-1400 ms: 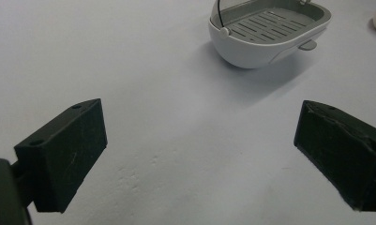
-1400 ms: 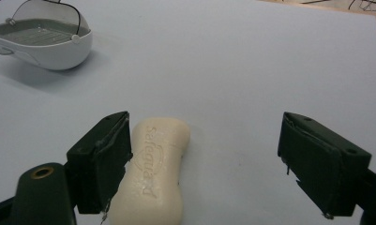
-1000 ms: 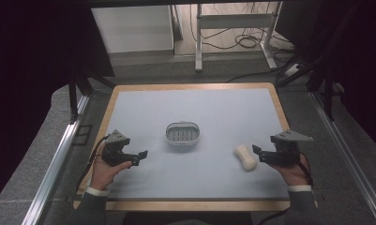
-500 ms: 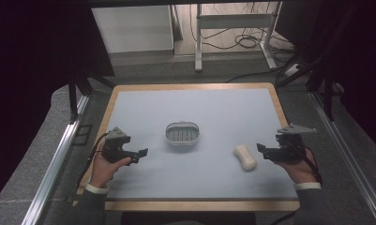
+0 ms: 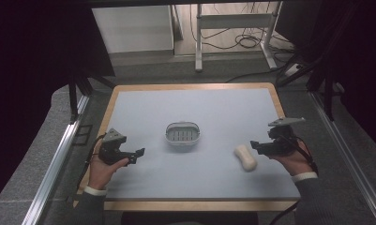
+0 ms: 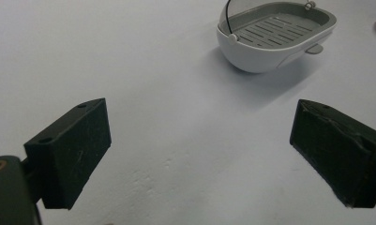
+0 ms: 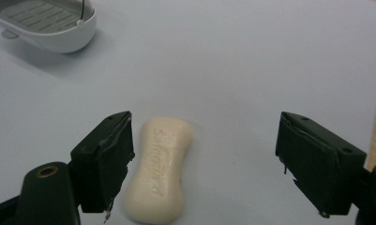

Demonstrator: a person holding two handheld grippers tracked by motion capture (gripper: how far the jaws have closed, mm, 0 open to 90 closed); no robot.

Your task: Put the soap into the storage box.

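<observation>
A cream bar of soap [image 5: 245, 157] [image 7: 160, 168] lies flat on the pale blue table top [image 5: 199, 108], right of centre. My right gripper [image 5: 257, 146] [image 7: 204, 164] stands open just right of it, and in the right gripper view the soap lies beside the left jaw. A white soap dish with a grey slatted tray [image 5: 182, 135] [image 6: 274, 35] [image 7: 45, 26] sits at the table's middle. My left gripper [image 5: 138, 154] [image 6: 199, 157] is open near the left front, holding nothing, its jaws toward the dish.
A wooden rim [image 5: 195, 86] borders the table. Metal rails [image 5: 52, 176] run along both sides. Behind the table stand a white cabinet [image 5: 134, 28], a metal frame [image 5: 232, 21] and cables on the floor.
My right gripper has drawn back to the right, away from the soap, then edged slightly toward it again. The left gripper, soap and dish have stayed put.
</observation>
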